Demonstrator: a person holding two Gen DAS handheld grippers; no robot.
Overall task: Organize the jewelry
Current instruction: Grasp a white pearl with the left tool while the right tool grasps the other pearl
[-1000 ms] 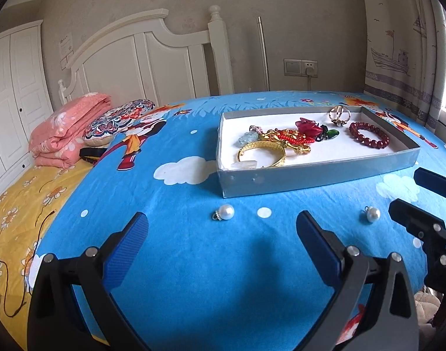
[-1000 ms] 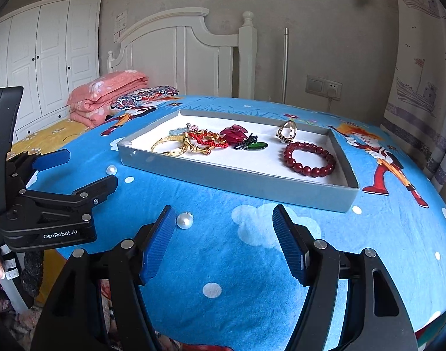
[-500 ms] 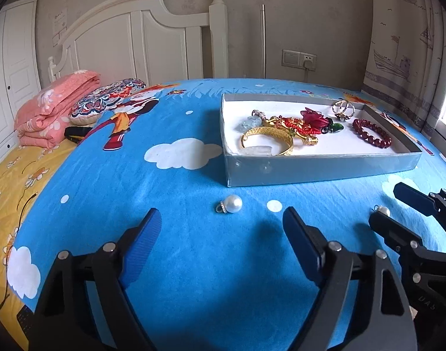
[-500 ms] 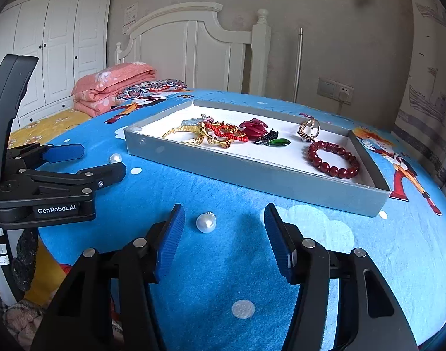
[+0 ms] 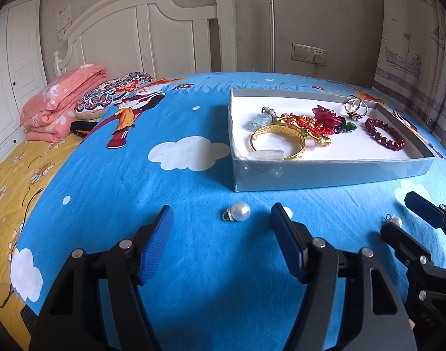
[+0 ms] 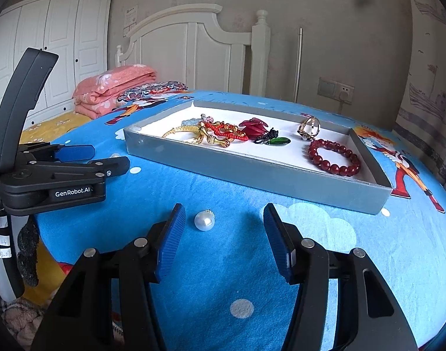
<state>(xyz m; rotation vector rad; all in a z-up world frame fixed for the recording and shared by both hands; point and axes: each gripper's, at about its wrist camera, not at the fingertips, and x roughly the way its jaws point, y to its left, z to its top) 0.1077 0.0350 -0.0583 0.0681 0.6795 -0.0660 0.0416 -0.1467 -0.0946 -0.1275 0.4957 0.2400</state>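
While most jewelry already sits in the grey tray on the bed, two pearl pendants lie just before it, one ahead of the left gripper, one ahead of the right gripper, fingers closing, nothing gripped.

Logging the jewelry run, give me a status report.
Left gripper closing around pearl, no contact. Right gripper closing, second pearl between pads. Tray ahead, path clear.

Both wrist cameras looked low and close across the bed toward the headboard, the left from farther left; both views shared the tray and each other's gripper.
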